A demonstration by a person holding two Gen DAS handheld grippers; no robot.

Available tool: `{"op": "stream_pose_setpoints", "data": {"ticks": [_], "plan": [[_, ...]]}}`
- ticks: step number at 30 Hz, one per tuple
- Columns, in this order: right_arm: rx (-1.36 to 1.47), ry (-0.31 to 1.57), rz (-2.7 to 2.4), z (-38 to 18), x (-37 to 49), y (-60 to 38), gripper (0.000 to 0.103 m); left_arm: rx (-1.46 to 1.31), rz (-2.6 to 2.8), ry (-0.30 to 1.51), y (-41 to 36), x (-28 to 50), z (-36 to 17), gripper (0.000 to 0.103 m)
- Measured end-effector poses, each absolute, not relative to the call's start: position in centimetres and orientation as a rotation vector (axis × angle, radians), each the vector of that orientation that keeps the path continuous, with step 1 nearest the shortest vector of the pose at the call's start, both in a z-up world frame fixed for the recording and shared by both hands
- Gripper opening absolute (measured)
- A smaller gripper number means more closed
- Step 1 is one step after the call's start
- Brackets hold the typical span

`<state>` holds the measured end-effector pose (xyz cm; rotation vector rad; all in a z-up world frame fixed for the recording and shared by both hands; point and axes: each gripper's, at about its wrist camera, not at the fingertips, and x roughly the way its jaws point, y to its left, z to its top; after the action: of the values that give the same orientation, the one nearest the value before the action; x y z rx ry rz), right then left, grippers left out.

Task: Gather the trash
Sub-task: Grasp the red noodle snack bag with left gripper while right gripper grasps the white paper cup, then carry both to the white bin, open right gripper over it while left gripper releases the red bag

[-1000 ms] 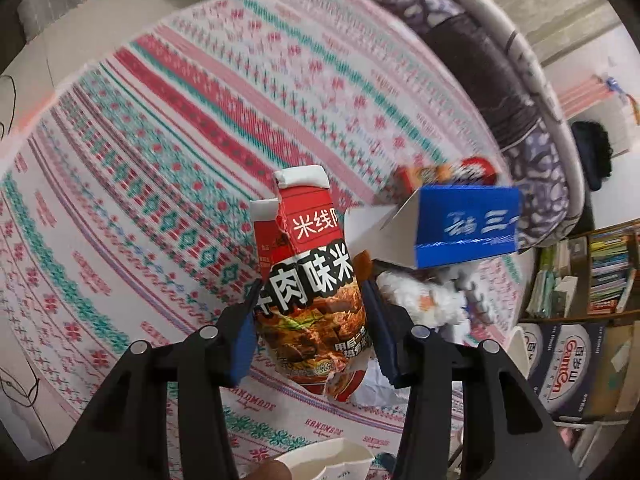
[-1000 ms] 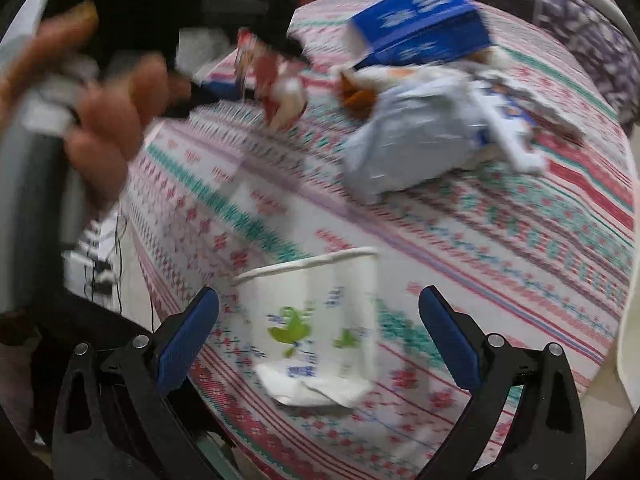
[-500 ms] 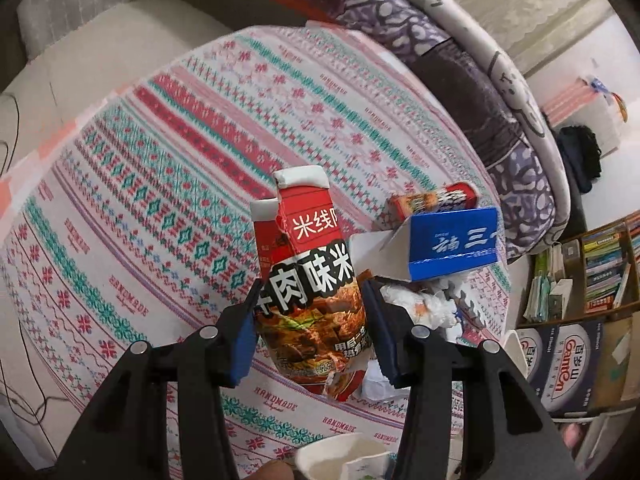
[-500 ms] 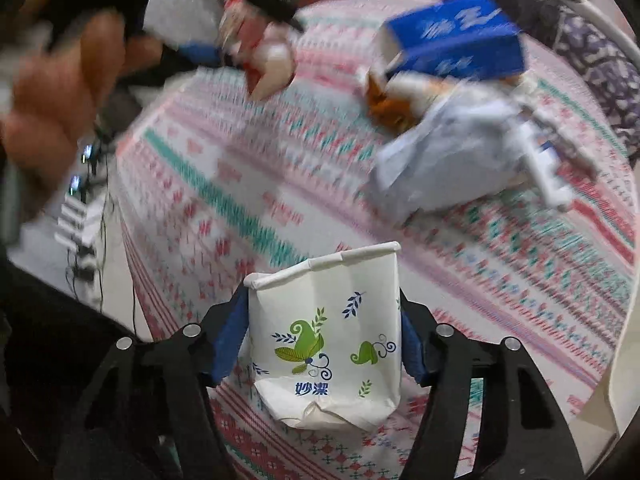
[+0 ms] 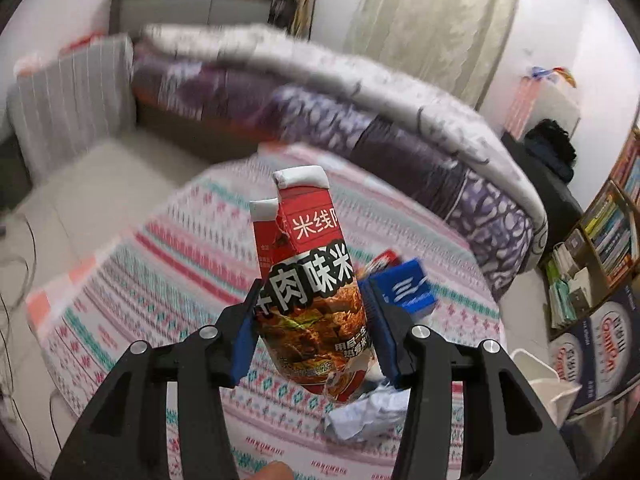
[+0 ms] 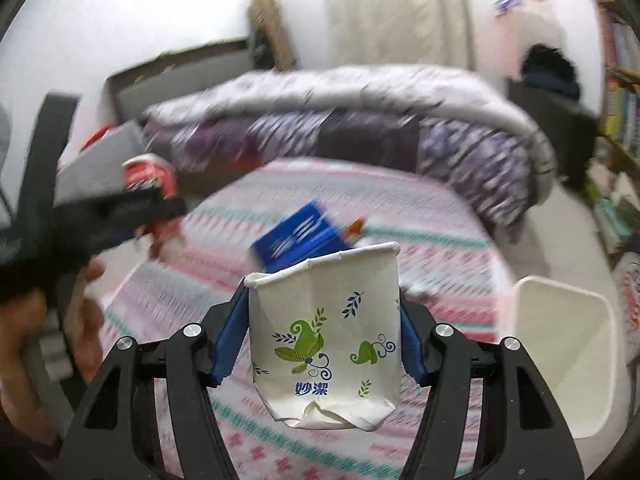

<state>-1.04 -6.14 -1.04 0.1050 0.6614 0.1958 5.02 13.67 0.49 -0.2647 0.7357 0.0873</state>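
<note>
Both pieces are up and off the desk (image 5: 132, 300) now: the left tool (image 5: 310, 322) is clamped on the torn red noodle packet (image 5: 310, 280), mid-frame, and the right tool (image 6: 322, 340), wide open a second ago, is pinched onto the crushed paper cup (image 6: 326, 340), raised where it lay flat before. Both views have swung up to take in the bed, and a white bin (image 6: 560, 364) shows lower right, likely the drop. The blue box (image 5: 408, 292) and crumpled paper (image 5: 372, 412) remain behind

My left gripper (image 5: 310, 320) pinches a glossy, crinkled foil-like packet (image 5: 310, 280); my right gripper (image 6: 324, 336) squeezes a matt paper cup (image 6: 324, 344) above woven cloth (image 5: 160, 280).
</note>
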Motion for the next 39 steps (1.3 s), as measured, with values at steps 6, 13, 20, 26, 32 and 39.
{"op": "stream_pose_setpoints", "data": {"ticks": [6,13,20,26,32,39], "plan": [[0.16,0.54,0.053,0.4,-1.8,-10.0,0.063,-0.18,0.099,0.572,10.1,2.9,2.9,0.049],[0.211,0.47,-0.104,1.2,-2.6,-14.5,0.064,-0.139,0.069,0.516,6.4,2.1,3.8,0.05],[0.226,0.461,-0.225,1.1,-3.3,-17.6,0.066,-0.101,0.008,0.52,2.3,1.8,3.5,0.05],[0.248,0.454,-0.314,1.2,-4.1,-20.4,0.067,-0.064,-0.054,0.537,-1.4,1.8,2.7,0.05],[0.269,0.463,-0.393,1.3,-4.9,-23.1,0.067,-0.032,-0.111,0.553,-4.4,1.5,1.8,0.05],[0.325,0.477,-0.483,1.2,-5.7,-26.8,0.075,-0.01,-0.194,0.589,-7.9,1.1,0.7,0.05]]}}
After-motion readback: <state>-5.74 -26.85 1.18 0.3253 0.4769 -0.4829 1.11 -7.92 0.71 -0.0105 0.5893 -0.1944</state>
